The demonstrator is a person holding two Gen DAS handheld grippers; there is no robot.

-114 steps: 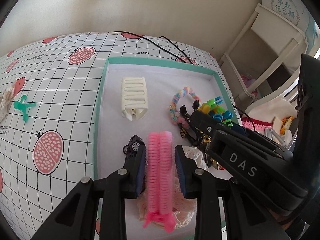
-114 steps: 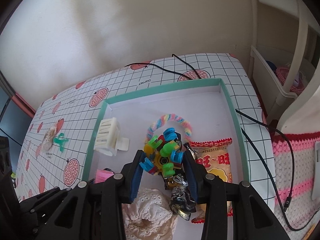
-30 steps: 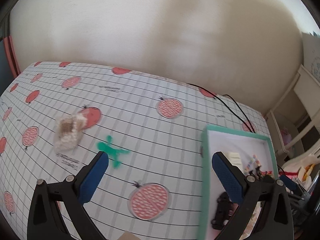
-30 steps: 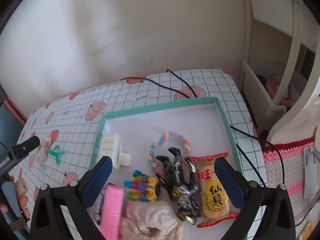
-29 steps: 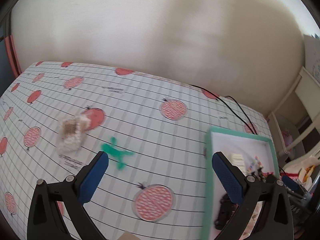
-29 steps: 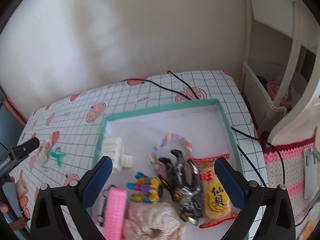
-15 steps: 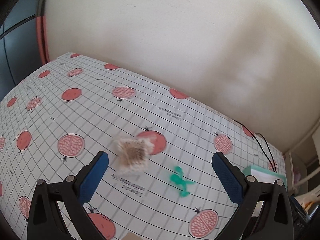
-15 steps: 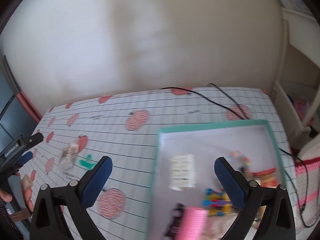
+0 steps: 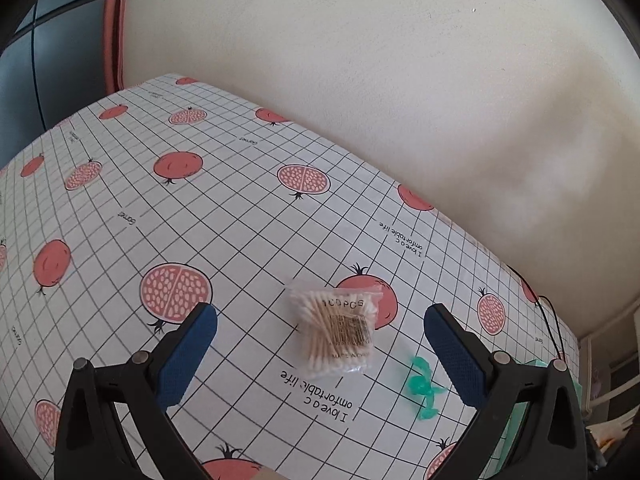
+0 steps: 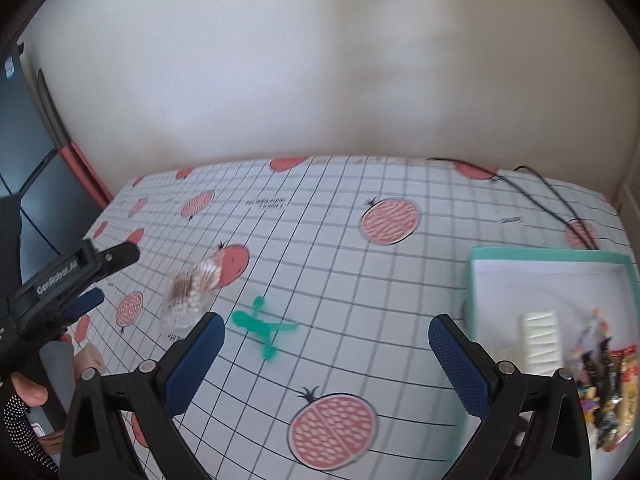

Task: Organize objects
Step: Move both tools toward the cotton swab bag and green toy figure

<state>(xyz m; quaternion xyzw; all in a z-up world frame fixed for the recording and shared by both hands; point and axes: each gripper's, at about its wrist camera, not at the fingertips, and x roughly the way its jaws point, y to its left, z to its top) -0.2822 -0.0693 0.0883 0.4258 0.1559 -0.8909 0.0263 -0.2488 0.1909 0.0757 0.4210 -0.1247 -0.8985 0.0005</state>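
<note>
The table (image 9: 240, 208) wears a pomegranate-print grid cloth. At its right end sits the teal tray (image 10: 548, 258) (clips and snacks inside). Both the left claw (image 9: 320, 354) and right claw (image 10: 326, 354) gape wide, empty. The cotton swab packet (image 9: 338, 330) lies just beside the green hair clip (image 10: 262, 328).

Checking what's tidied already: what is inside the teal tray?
Inside the teal tray: a white hair clip and blurred colourful items. The right gripper hides the near part.
</note>
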